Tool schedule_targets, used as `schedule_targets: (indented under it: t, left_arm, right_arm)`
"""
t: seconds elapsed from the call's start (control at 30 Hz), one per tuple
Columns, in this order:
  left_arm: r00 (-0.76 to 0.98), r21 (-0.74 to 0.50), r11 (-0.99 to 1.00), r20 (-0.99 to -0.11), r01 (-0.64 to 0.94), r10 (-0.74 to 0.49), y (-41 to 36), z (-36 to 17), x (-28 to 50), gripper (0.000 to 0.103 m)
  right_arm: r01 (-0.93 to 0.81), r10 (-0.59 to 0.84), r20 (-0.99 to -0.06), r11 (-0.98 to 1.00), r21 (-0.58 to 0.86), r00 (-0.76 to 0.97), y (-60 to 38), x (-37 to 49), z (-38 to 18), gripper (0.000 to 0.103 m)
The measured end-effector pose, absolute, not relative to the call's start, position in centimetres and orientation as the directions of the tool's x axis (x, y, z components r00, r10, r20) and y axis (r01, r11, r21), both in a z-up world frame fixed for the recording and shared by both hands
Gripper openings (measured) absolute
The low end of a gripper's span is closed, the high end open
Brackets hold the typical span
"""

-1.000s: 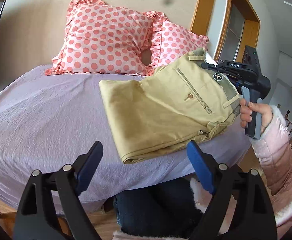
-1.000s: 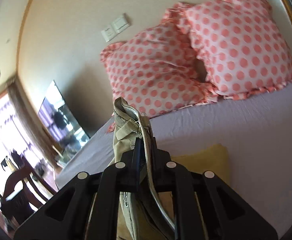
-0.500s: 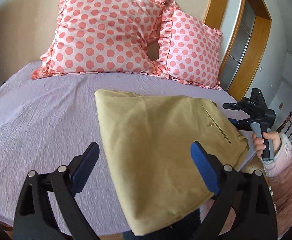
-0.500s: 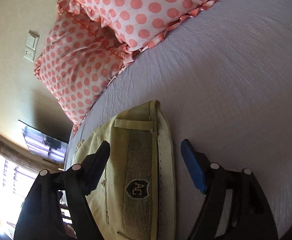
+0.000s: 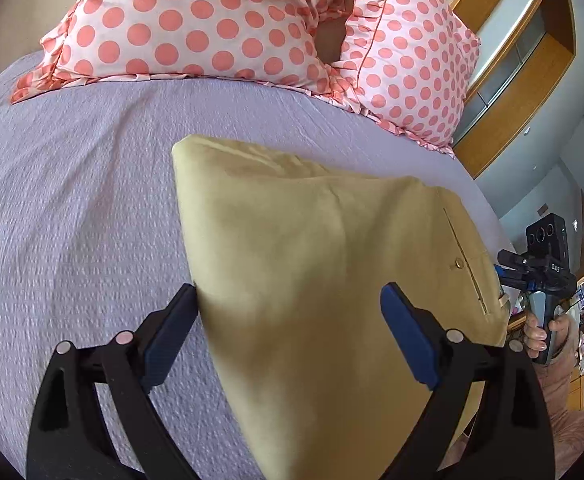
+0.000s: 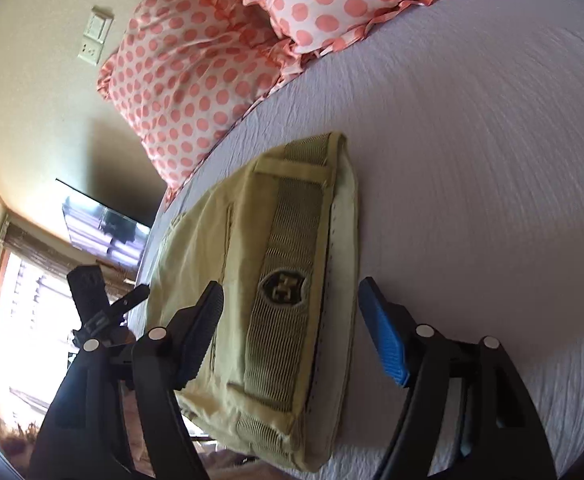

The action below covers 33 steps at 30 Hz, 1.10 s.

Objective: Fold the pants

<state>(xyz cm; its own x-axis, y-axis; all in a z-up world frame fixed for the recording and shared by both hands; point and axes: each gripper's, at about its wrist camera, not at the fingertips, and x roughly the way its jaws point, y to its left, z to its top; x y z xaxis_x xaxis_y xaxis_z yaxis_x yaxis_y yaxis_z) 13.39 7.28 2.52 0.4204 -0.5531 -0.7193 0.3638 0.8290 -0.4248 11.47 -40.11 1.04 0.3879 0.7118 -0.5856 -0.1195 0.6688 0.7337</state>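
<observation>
Left wrist view: the folded khaki pants (image 5: pixel 324 280) lie flat on the lavender bed sheet (image 5: pixel 71 208), near the front edge of the bed, with the welt pocket and its button facing up toward the right side. The left gripper (image 5: pixel 289 320) hangs just above the pants with its jaws spread wide, one blue pad over the left fold edge and the other over the middle of the cloth; it has hold of nothing. Two pink polka-dot pillows (image 5: pixel 195 20) lean side by side at the head of the bed, well apart from the pants. At the right edge, the right gripper (image 5: pixel 508 270) sits beside the waistband end.

In the right wrist view, the right gripper (image 6: pixel 289 328) is likewise wide open and grips nothing, its jaws on either side of the waistband (image 6: pixel 287 300), whose striped lining and dark badge face up. No containers show in either view.
</observation>
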Motion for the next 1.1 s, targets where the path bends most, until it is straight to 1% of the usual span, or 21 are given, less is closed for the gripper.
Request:
schedule_targets:
  t: [0.07, 0.17, 0.33, 0.4, 0.47, 0.57, 0.63, 0.67, 0.7, 0.73, 0.77, 0.83, 0.87, 0.9, 0.93, 0.97, 1.0, 1.1]
  left_arm:
    - [0.411, -0.423, 0.821, -0.718, 0.383, -0.561, 7.0, 2.3, 13.6, 0.092]
    - [0.402, -0.422, 0.814, -0.718, 0.399, -0.568, 6.7, 2.4, 13.9, 0.093]
    - [0.386, -0.419, 0.81, -0.725, 0.41, -0.571, 6.6, 2.4, 14.0, 0.093]
    - [0.381, -0.413, 0.808, -0.728, 0.42, -0.57, 6.4, 2.4, 14.2, 0.093]
    - [0.379, -0.405, 0.809, -0.732, 0.426, -0.566, 5.9, 2.5, 14.6, 0.093]
    - [0.376, -0.407, 0.813, -0.737, 0.417, -0.562, 5.4, 2.5, 15.3, 0.093]
    - [0.373, -0.417, 0.81, -0.734, 0.413, -0.568, 5.4, 2.6, 15.8, 0.093]
    - [0.371, -0.429, 0.808, -0.731, 0.405, -0.573, 5.6, 2.6, 16.0, 0.091]
    - [0.366, -0.444, 0.804, -0.727, 0.395, -0.581, 5.8, 2.6, 16.4, 0.09]
    - [0.361, -0.459, 0.801, -0.724, 0.384, -0.588, 6.1, 2.7, 16.7, 0.087]
    - [0.357, -0.473, 0.797, -0.72, 0.376, -0.596, 6.4, 2.6, 16.9, 0.085]
    - [0.353, -0.498, 0.787, -0.708, 0.365, -0.612, 7.0, 2.5, 17.0, 0.082]
    - [0.354, -0.5, 0.785, -0.705, 0.366, -0.614, 7.1, 2.5, 17.0, 0.082]
    - [0.357, -0.494, 0.787, -0.706, 0.369, -0.611, 7.0, 2.5, 17.0, 0.082]
    - [0.359, -0.484, 0.791, -0.711, 0.375, -0.605, 6.8, 2.6, 16.9, 0.082]
    - [0.362, -0.47, 0.796, -0.717, 0.381, -0.596, 6.6, 2.6, 16.8, 0.083]
    - [0.363, -0.459, 0.8, -0.721, 0.387, -0.59, 6.4, 2.6, 16.8, 0.083]
    - [0.373, -0.435, 0.805, -0.725, 0.403, -0.579, 6.0, 2.6, 16.6, 0.086]
  right_arm:
    - [-0.144, 0.72, -0.586, 0.668, 0.73, 0.371, -39.5, 11.2, 1.2, 0.075]
    - [-0.173, 0.76, -0.552, 0.629, 0.758, 0.343, -39.1, 11.4, 1.1, 0.075]
    - [-0.252, 0.778, -0.576, 0.627, 0.737, 0.252, -37.8, 10.6, 1.4, 0.075]
    - [-0.27, 0.796, -0.556, 0.604, 0.749, 0.239, -37.5, 10.5, 1.3, 0.075]
    - [-0.284, 0.828, -0.512, 0.56, 0.779, 0.228, -36.7, 10.9, 1.3, 0.076]
    - [-0.314, 0.836, -0.482, 0.546, 0.777, 0.262, -35.5, 11.7, 1.4, 0.075]
    - [-0.304, 0.842, -0.454, 0.532, 0.79, 0.293, -35.4, 12.5, 1.2, 0.068]
    - [-0.293, 0.839, -0.452, 0.534, 0.793, 0.304, -35.5, 12.7, 1.0, 0.058]
    - [-0.276, 0.827, -0.465, 0.549, 0.789, 0.316, -35.7, 13.0, 0.7, 0.052]
    - [-0.252, 0.812, -0.491, 0.57, 0.782, 0.314, -36.0, 13.2, 0.5, 0.039]
    - [-0.234, 0.804, -0.507, 0.582, 0.778, 0.311, -36.5, 13.2, 0.3, 0.037]
    - [-0.209, 0.807, -0.512, 0.577, 0.79, 0.294, -37.7, 12.8, 0.3, 0.04]
    - [-0.195, 0.807, -0.52, 0.579, 0.792, 0.281, -38.3, 12.4, 0.4, 0.047]
    - [-0.193, 0.802, -0.533, 0.587, 0.786, 0.27, -38.7, 11.9, 0.6, 0.061]
    - [-0.206, 0.792, -0.553, 0.605, 0.769, 0.261, -39.0, 11.2, 1.1, 0.069]
    - [-0.223, 0.791, -0.559, 0.609, 0.761, 0.249, -38.9, 10.6, 1.4, 0.083]
    - [-0.24, 0.803, -0.553, 0.595, 0.767, 0.223, -38.9, 10.0, 1.6, 0.09]
    - [-0.287, 0.812, -0.551, 0.583, 0.76, 0.193, -38.5, 8.7, 1.7, 0.09]
